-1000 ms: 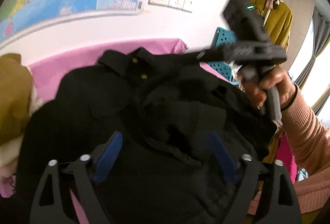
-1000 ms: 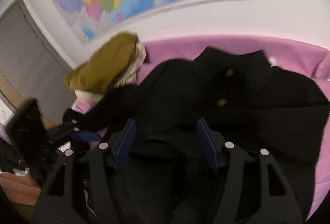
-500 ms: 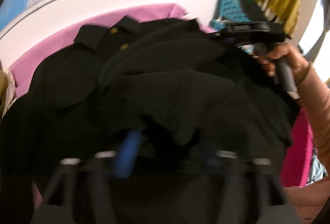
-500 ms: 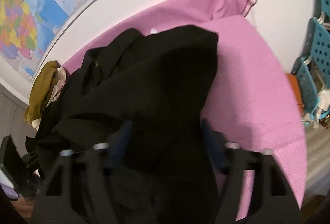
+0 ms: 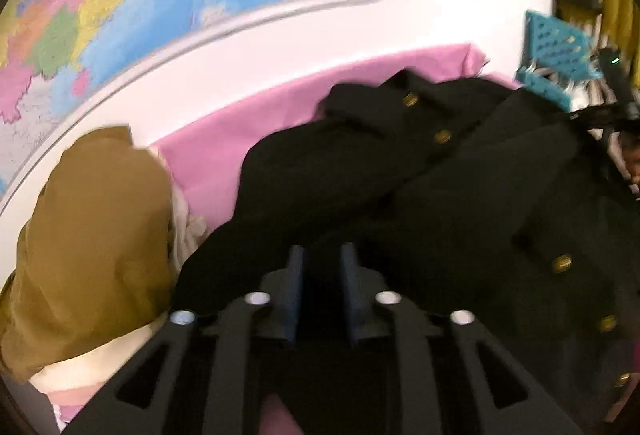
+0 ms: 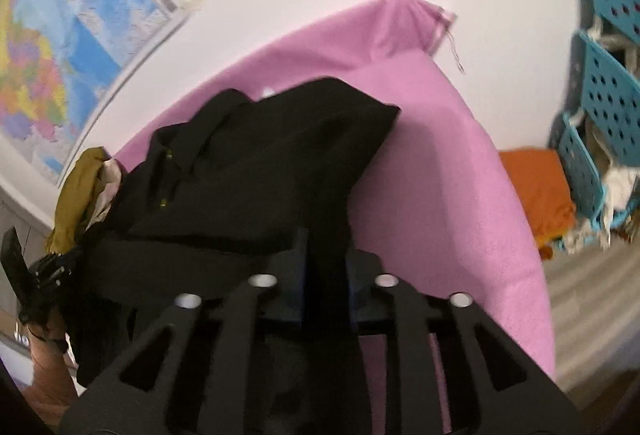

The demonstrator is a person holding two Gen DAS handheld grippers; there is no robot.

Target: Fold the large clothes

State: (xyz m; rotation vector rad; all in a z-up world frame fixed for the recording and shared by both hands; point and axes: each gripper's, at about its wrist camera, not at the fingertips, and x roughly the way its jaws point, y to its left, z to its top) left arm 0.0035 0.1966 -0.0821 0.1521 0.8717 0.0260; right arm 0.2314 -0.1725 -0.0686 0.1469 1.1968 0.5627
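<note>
The black coat (image 5: 400, 195) lies on the pink tabletop (image 6: 440, 175). The left claw (image 5: 320, 289) pinches its near edge; the right claw (image 6: 326, 275) pinches another fold.

Bright even indoor light, motion blur throughout, fisheye-bent edges, dark corners

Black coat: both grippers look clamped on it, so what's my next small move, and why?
Probably carry both pinched edges forward and lay them toward the collar. The left gripper and right gripper are shut on the black coat, which lies bunched rather than flat on the pink cloth.
</note>
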